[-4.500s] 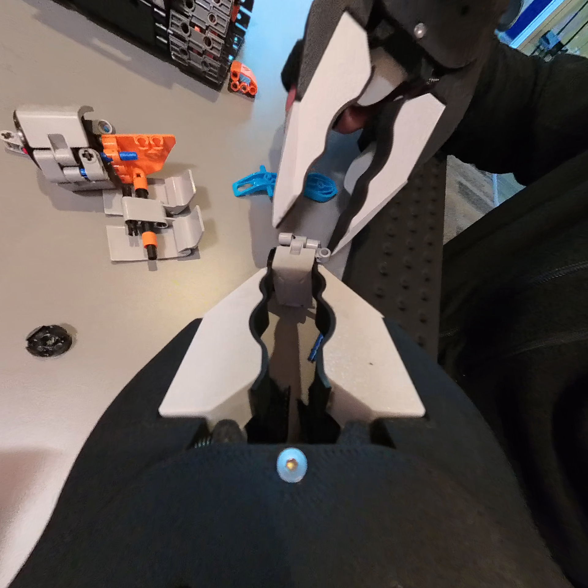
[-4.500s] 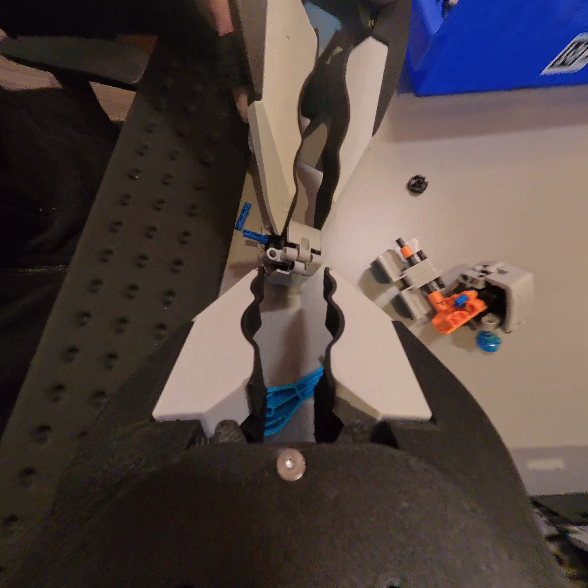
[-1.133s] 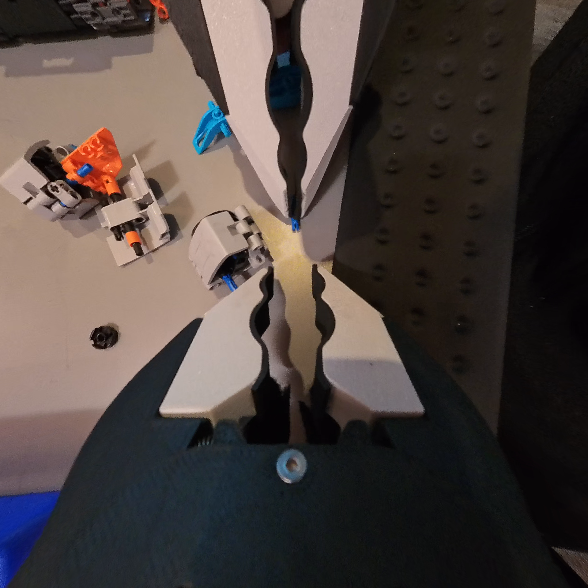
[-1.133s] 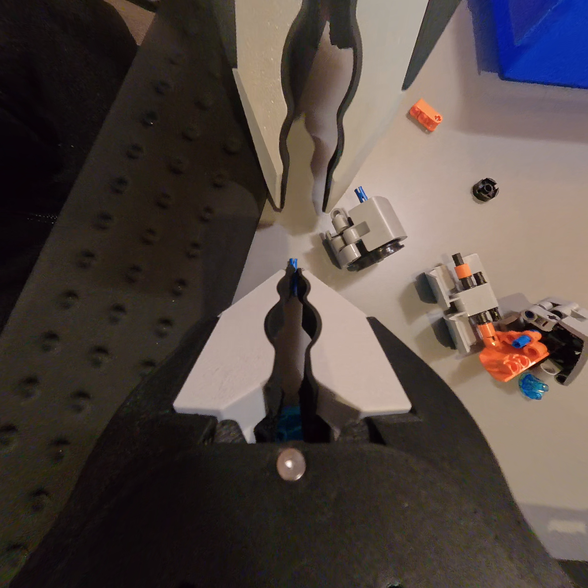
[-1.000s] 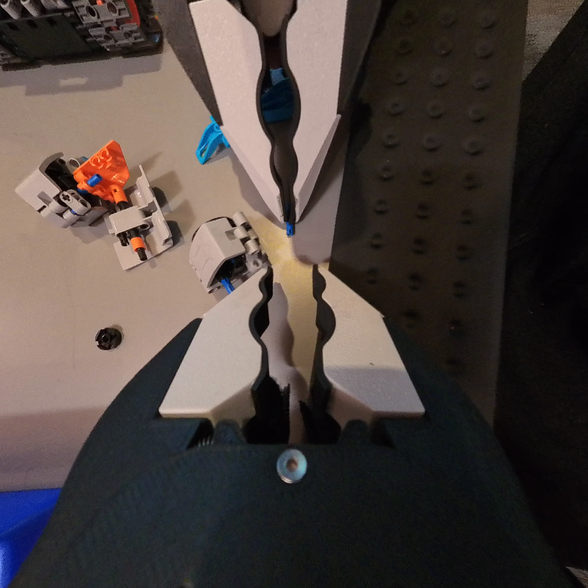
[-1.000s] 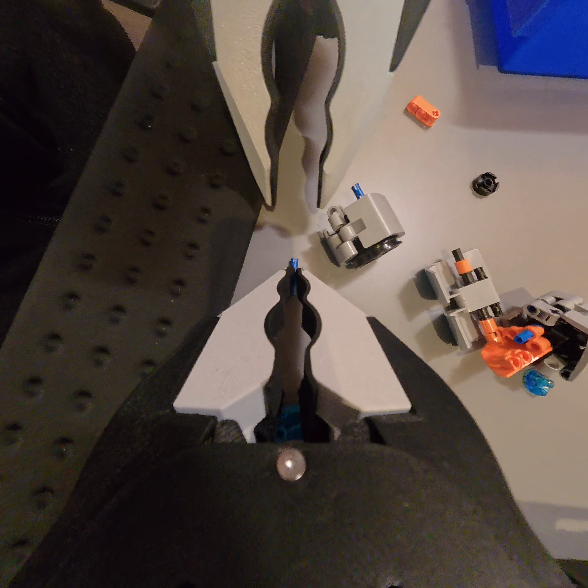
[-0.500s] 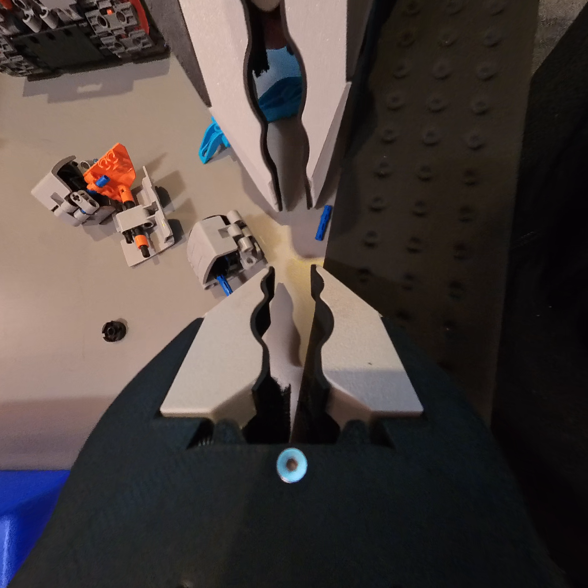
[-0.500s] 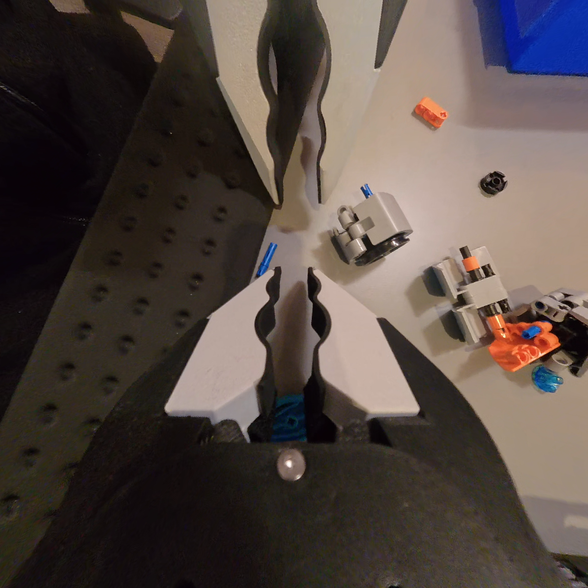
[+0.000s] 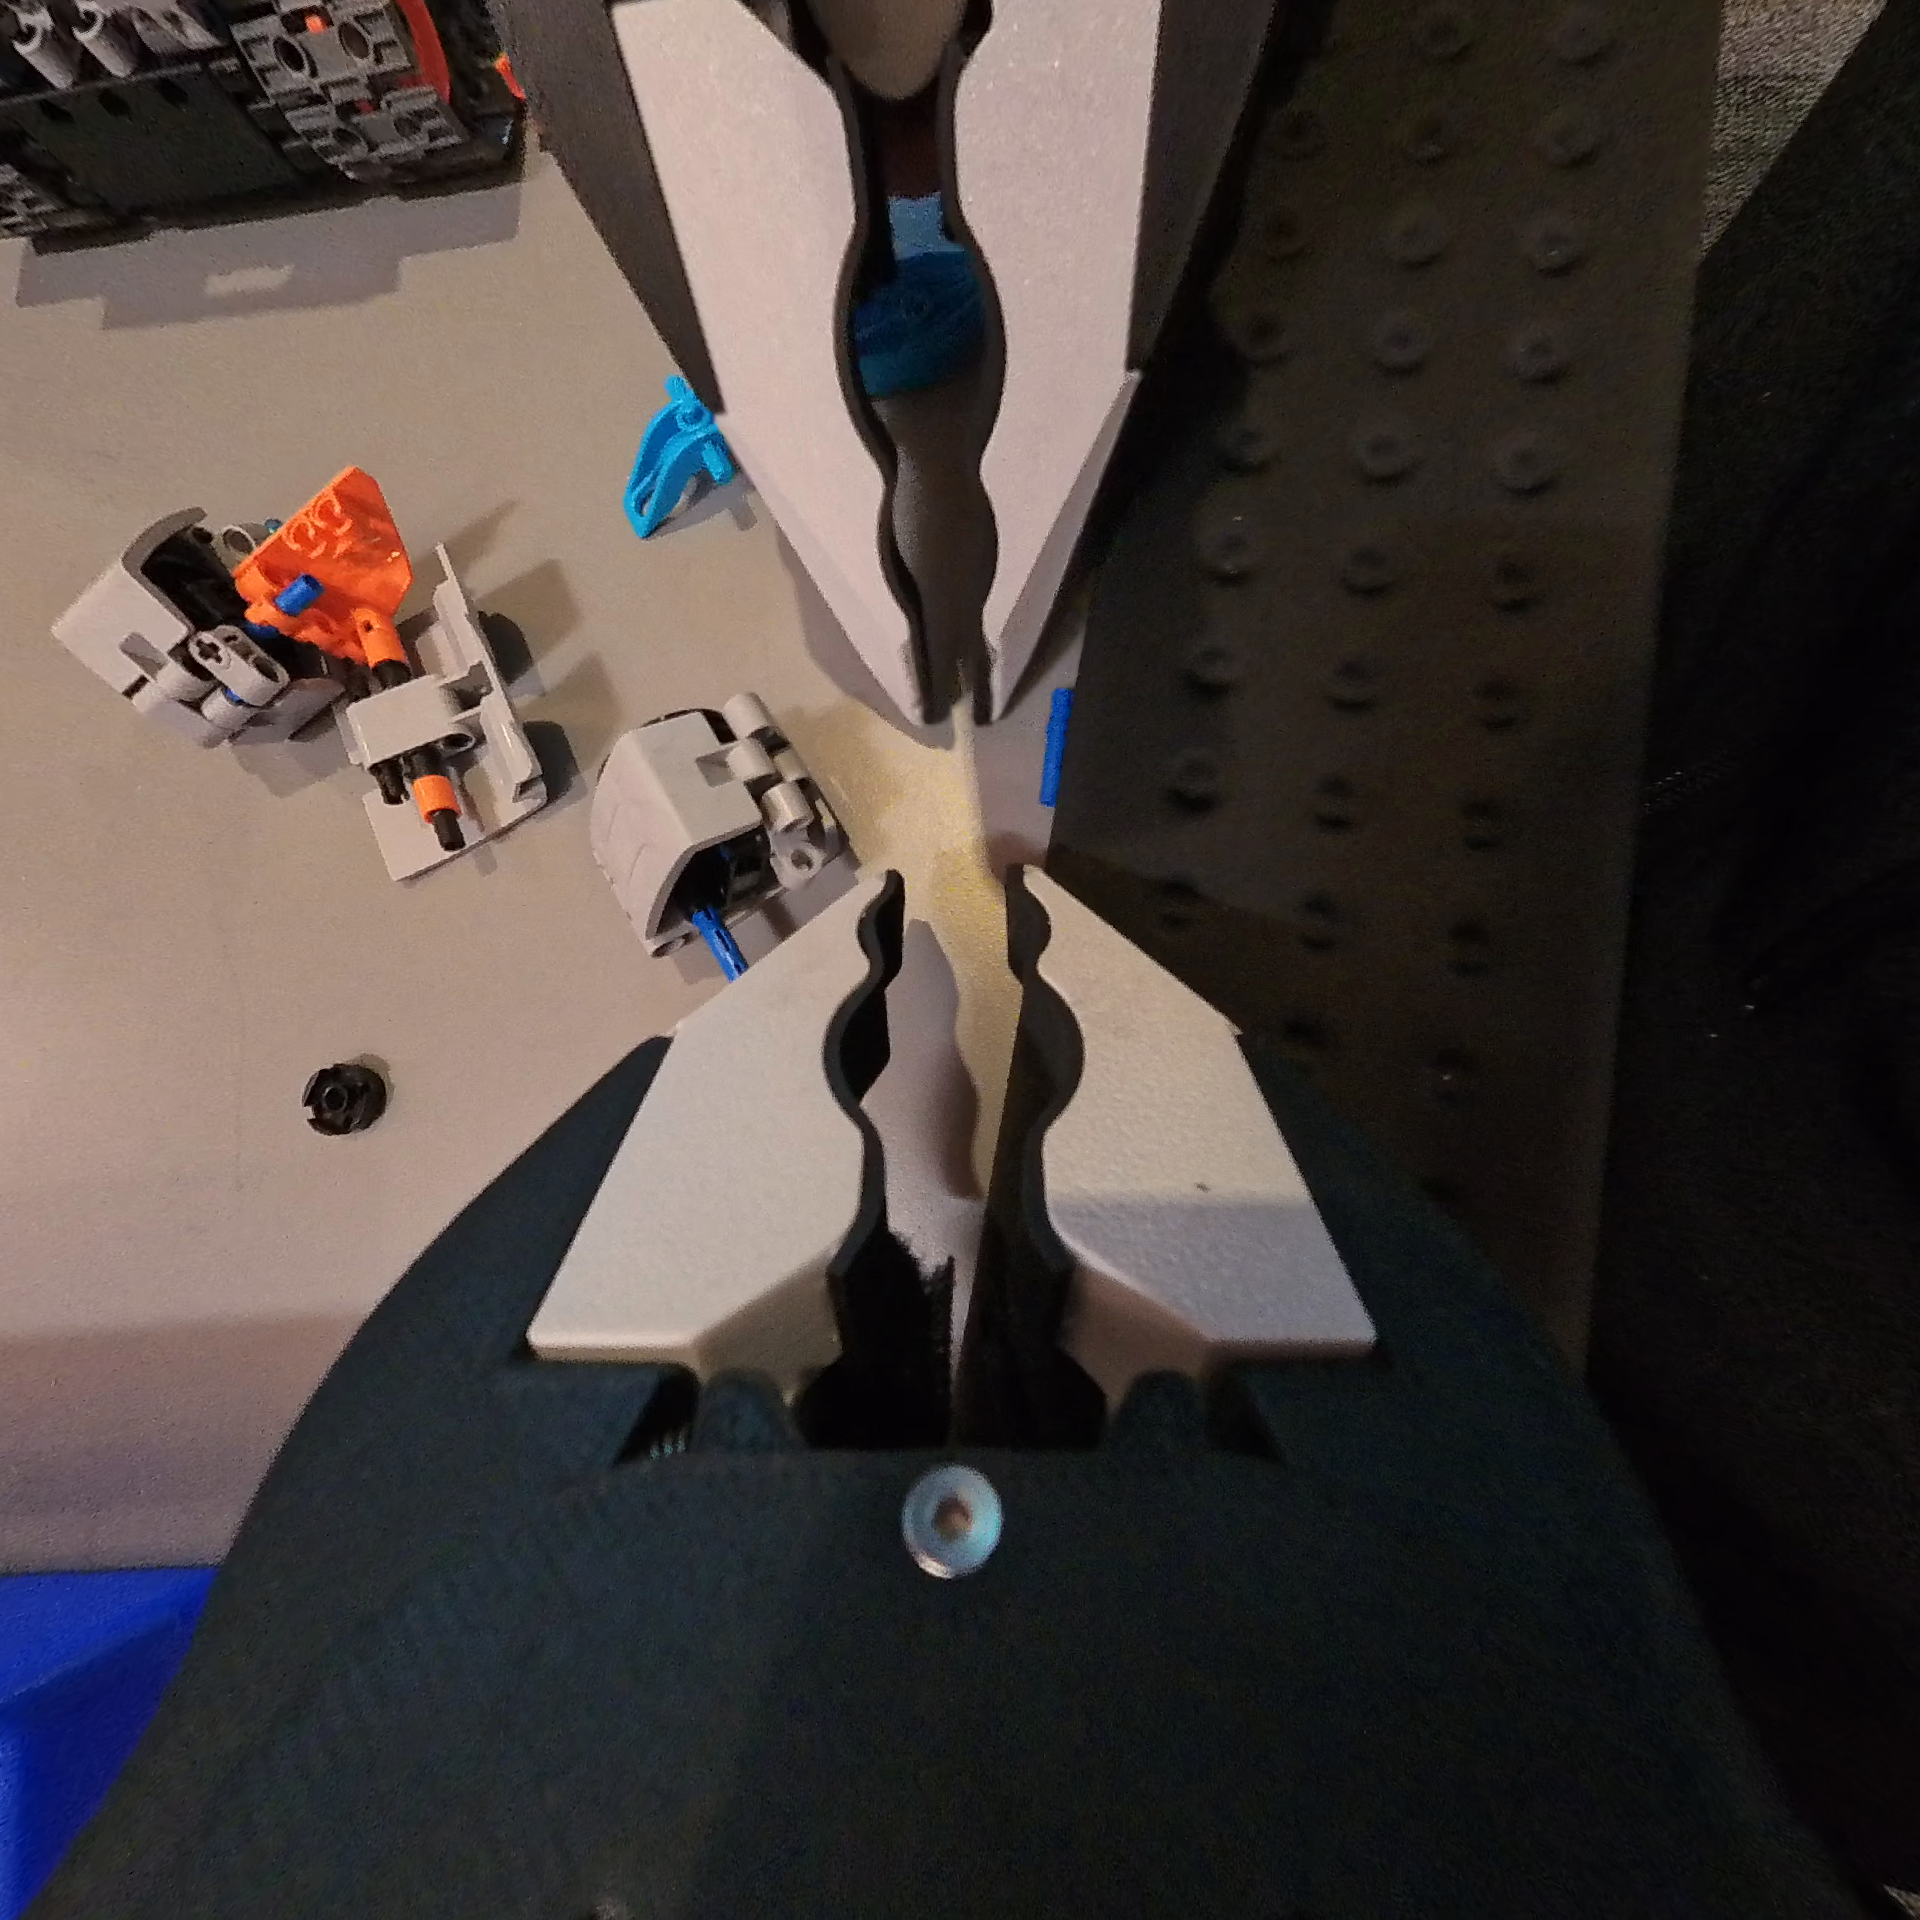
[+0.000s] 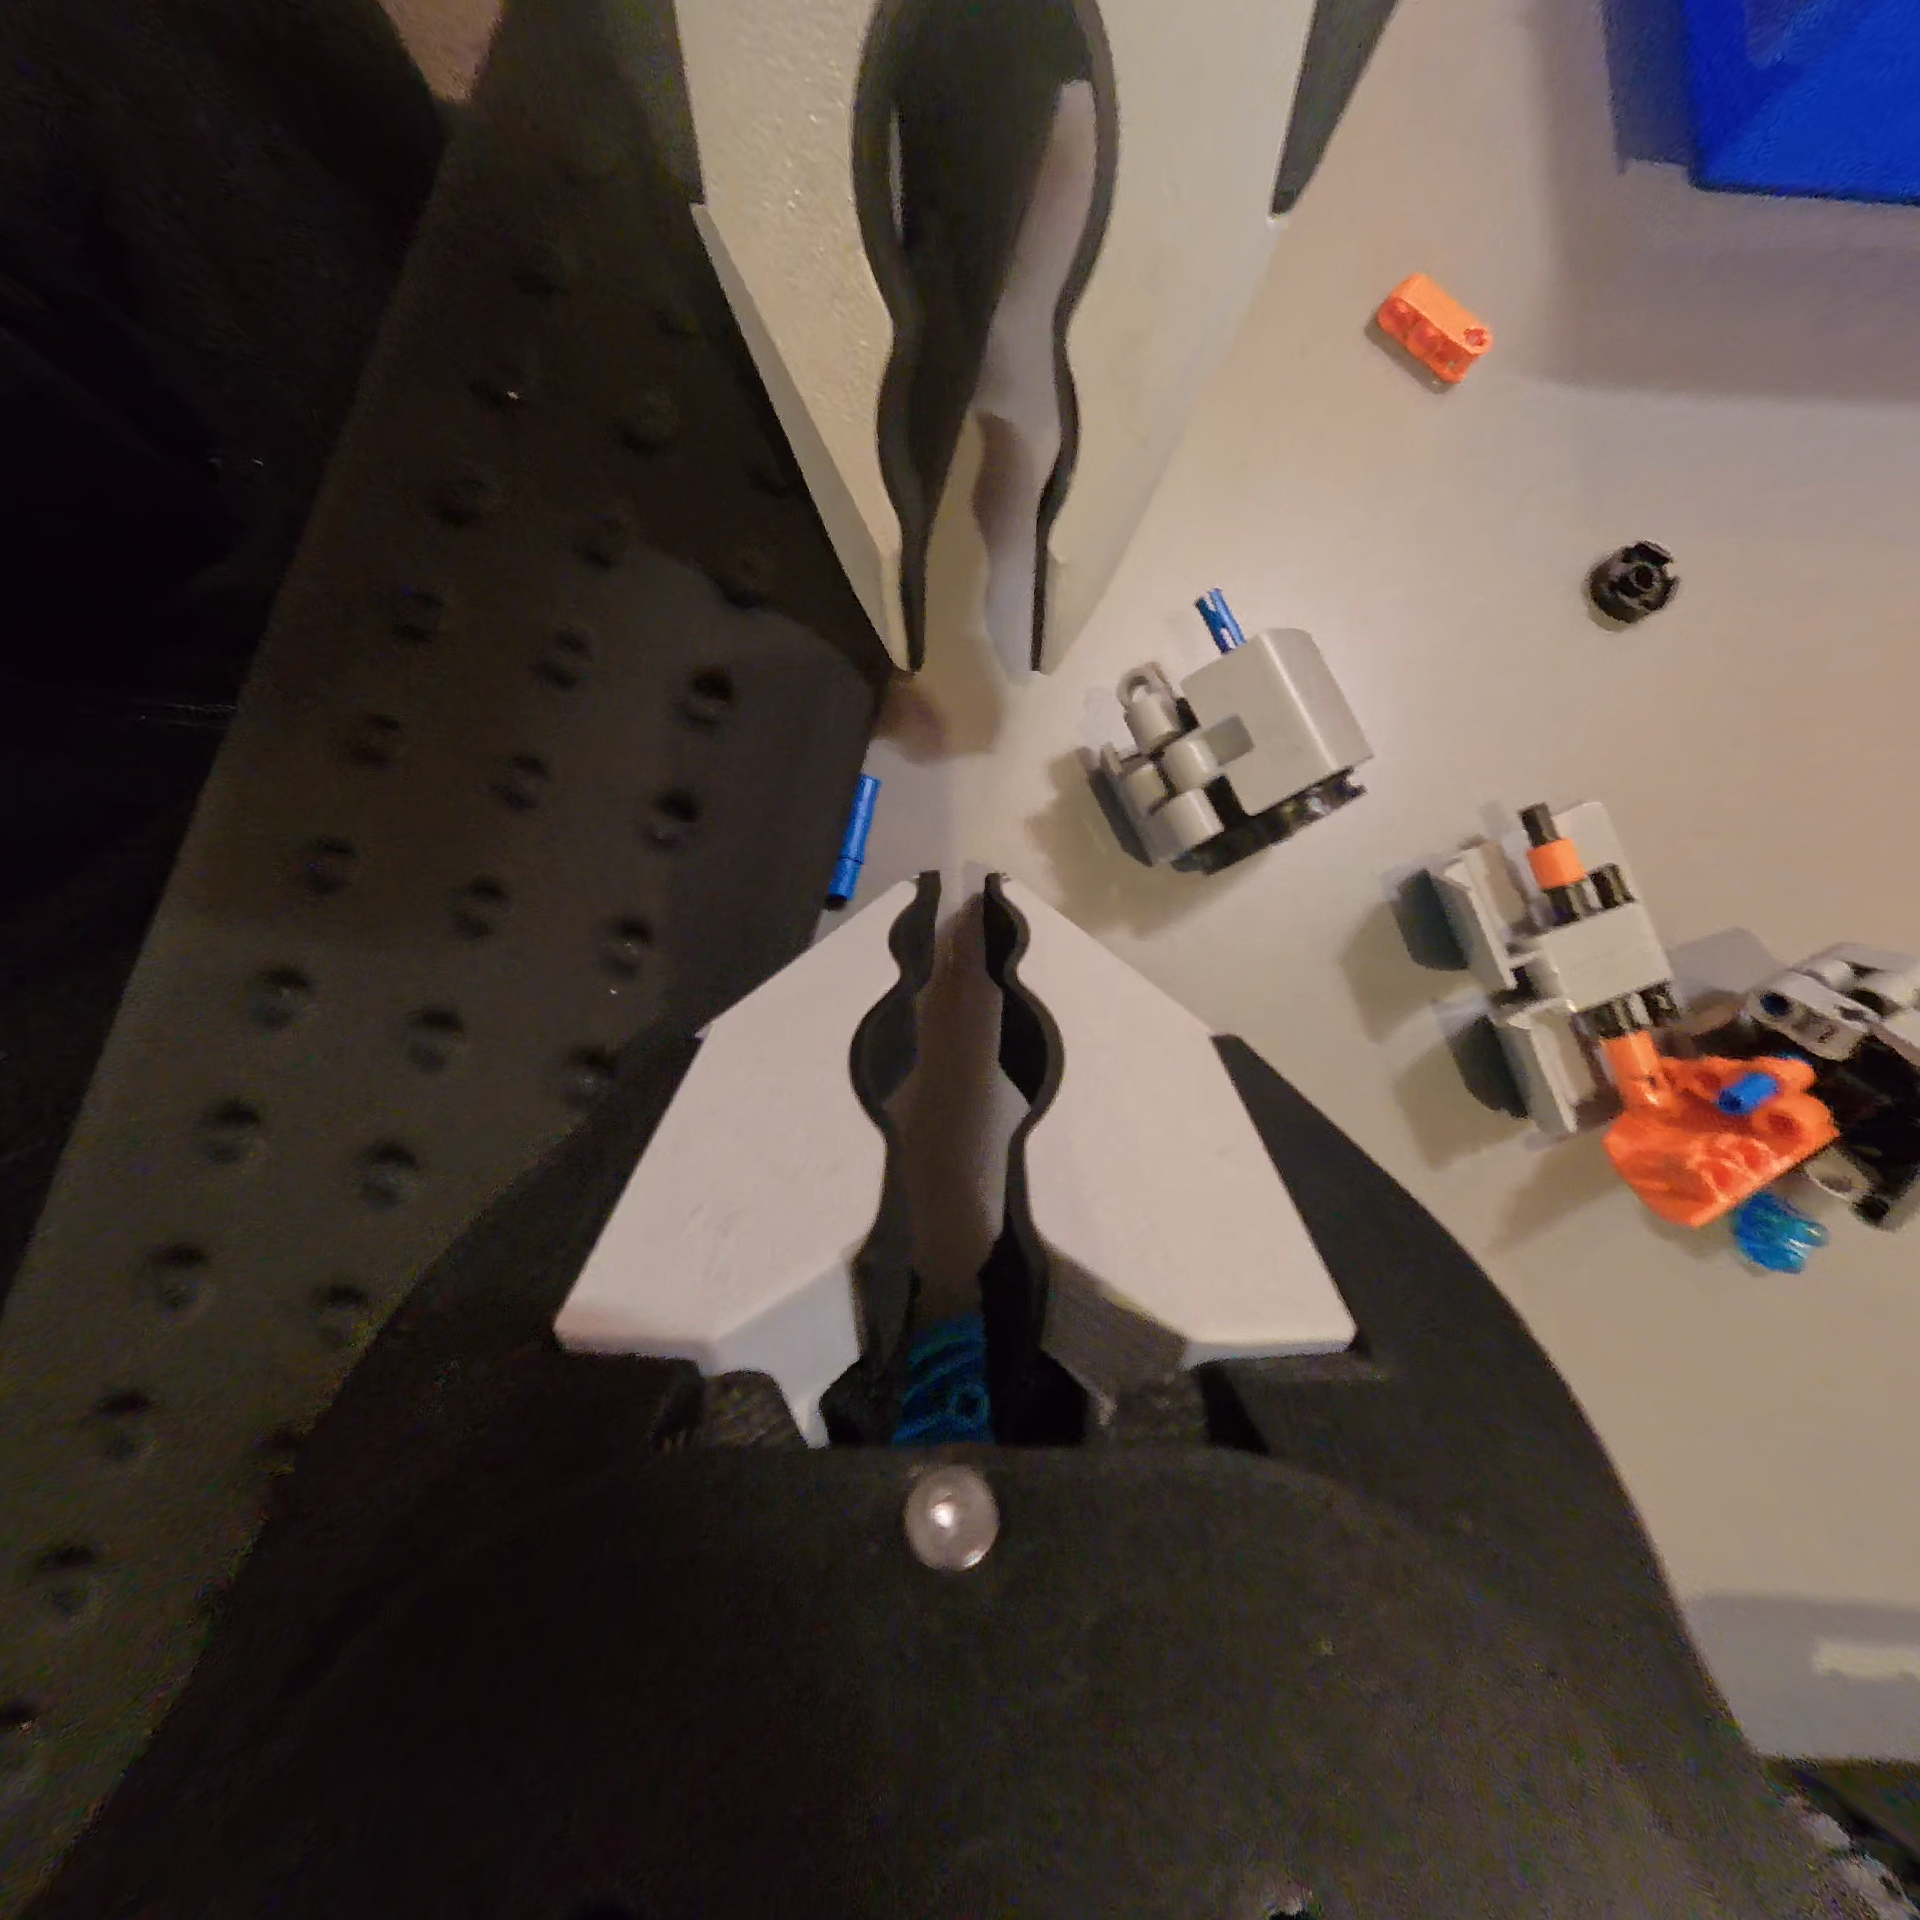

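I am holding the right tool (image 10: 961, 883) nearly closed and empty, the blue pin (image 10: 855, 834) lying just left of its tips, long axis along the studded black mat (image 10: 468, 727) edge. Beyond, the left tool (image 9: 961, 894) is gaping, empty, over the worktop (image 9: 208, 987).

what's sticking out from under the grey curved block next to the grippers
A thin blue axle pokes out from the open underside of the grey curved block, beside black parts. How far it runs inside is hidden by the shell.
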`<state>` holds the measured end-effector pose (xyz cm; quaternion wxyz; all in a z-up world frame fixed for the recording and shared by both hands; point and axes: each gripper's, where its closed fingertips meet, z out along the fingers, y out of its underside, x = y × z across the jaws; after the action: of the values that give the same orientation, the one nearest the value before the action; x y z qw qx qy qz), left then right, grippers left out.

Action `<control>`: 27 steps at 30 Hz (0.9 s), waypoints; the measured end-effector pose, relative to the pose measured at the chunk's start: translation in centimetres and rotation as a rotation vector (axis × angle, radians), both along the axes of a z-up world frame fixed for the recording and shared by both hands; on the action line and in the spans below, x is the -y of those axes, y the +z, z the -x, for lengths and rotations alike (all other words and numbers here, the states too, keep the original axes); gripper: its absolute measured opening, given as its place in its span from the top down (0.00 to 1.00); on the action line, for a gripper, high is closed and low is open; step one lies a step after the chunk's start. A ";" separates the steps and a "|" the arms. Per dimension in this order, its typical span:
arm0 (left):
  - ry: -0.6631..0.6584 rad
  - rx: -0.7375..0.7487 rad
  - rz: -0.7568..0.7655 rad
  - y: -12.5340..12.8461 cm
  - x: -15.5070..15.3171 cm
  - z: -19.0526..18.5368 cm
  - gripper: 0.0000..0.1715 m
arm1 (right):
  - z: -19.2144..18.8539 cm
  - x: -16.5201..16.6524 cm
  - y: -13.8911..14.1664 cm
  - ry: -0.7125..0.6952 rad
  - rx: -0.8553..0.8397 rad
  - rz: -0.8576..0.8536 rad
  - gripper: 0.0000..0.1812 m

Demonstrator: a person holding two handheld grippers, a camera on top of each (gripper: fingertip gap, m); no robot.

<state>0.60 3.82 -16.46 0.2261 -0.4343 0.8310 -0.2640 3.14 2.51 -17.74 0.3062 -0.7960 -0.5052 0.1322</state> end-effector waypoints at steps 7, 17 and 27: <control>-0.075 -0.017 -0.065 -0.3 0.4 -0.2 0.92 | -0.4 1.5 0.1 0.072 -0.020 0.058 0.89; -0.217 -0.044 -0.107 -1.5 1.3 -0.9 1.00 | 0.9 1.6 -0.1 0.134 -0.035 0.023 1.00; -0.123 0.012 -0.148 -1.2 1.0 -2.6 0.92 | -0.9 -0.4 0.0 0.004 0.015 -0.023 0.94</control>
<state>3.18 2.85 -17.68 0.2458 -0.3629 0.8720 -0.2181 3.99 2.89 -17.71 0.3111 -0.7925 -0.5105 0.1209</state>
